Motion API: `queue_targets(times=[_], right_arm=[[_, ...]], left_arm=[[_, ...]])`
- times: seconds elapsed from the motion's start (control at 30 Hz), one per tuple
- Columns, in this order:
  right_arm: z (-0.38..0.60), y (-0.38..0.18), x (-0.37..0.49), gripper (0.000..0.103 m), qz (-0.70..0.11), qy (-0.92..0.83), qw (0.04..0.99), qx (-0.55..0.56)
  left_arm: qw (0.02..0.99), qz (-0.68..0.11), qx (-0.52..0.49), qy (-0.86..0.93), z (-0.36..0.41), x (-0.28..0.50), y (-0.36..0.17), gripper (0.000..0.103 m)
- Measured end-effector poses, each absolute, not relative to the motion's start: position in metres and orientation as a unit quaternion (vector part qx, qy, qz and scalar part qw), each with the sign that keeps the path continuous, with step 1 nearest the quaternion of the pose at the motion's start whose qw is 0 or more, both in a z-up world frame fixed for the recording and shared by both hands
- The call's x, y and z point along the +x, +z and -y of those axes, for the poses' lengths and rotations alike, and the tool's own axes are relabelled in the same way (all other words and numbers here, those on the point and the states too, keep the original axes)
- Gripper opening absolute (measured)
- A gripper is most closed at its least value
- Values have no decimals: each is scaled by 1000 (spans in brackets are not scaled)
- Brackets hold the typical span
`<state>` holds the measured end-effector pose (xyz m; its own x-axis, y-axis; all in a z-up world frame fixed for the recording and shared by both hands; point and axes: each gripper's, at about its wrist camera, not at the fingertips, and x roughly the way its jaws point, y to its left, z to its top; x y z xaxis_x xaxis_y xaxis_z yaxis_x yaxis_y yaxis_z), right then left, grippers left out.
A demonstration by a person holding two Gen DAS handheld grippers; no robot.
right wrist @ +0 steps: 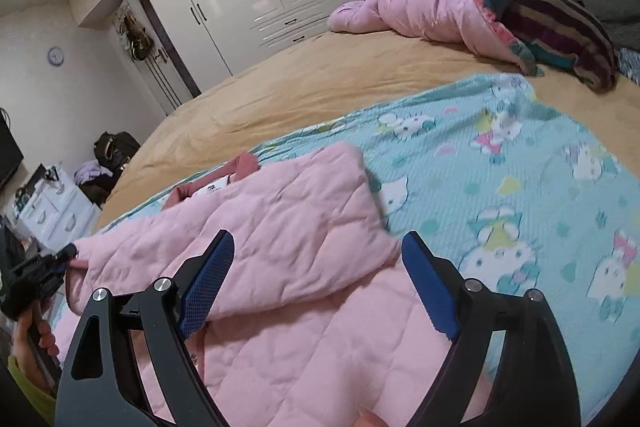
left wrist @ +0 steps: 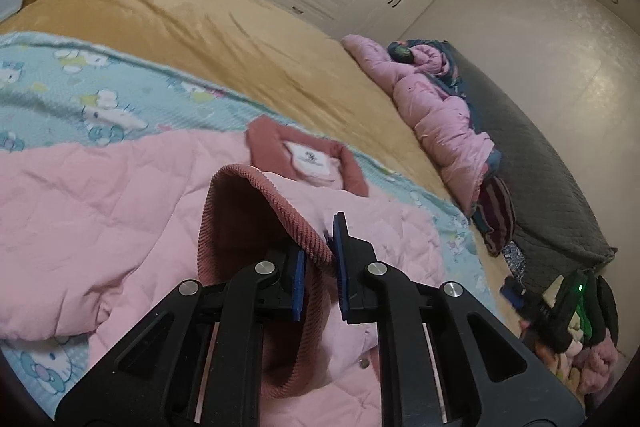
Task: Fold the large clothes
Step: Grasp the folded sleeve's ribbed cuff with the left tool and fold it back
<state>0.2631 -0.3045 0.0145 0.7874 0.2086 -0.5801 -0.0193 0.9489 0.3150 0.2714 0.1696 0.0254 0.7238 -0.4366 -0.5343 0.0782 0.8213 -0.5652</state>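
Left gripper fingers clamping ribbed cuff

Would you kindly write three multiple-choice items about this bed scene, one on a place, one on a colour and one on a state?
1. Where does the pink quilted jacket lie?
A. on the cartoon-print blue blanket
B. on the floor
C. inside the wardrobe

2. What colour is the jacket's ribbed cuff?
A. grey
B. dusty rose
C. green

3. How does the left hand-held gripper stand?
A. wide open above the bed
B. shut on nothing
C. shut on the cuff

Answers:
1 A, the jacket is spread over the printed blanket on the bed.
2 B, the corduroy-like cuff is a darker rose than the pale pink quilting.
3 C, the blue pads pinch the cuff's edge, while the right hand-held gripper is open.
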Motion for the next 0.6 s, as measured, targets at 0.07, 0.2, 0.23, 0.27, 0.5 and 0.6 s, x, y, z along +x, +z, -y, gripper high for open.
queue_targets(times=[0.07,0.2,0.23,0.27,0.5,0.6], right_arm=[[299,16,275,85,-325,68,934,132],[284,10,311,85,-348,79,930,92],[279,7,318,85,-353,83,928,88],[273,4,326,85,-361,89,925,84],[233,-36,384,85,-417,116,900,47],[223,-58,402,85,-449,107,887,35]], left_arm=[[890,-351,-256,-137,-171,272,17,6],[883,-376,-257,-117,-178,275,-9,6],[881,-382,-255,-111,-179,277,-15,6],[880,-386,-254,-108,-181,278,-19,6],[876,-409,-237,-91,-180,286,-39,6],[874,-416,-235,-87,-180,289,-44,6]])
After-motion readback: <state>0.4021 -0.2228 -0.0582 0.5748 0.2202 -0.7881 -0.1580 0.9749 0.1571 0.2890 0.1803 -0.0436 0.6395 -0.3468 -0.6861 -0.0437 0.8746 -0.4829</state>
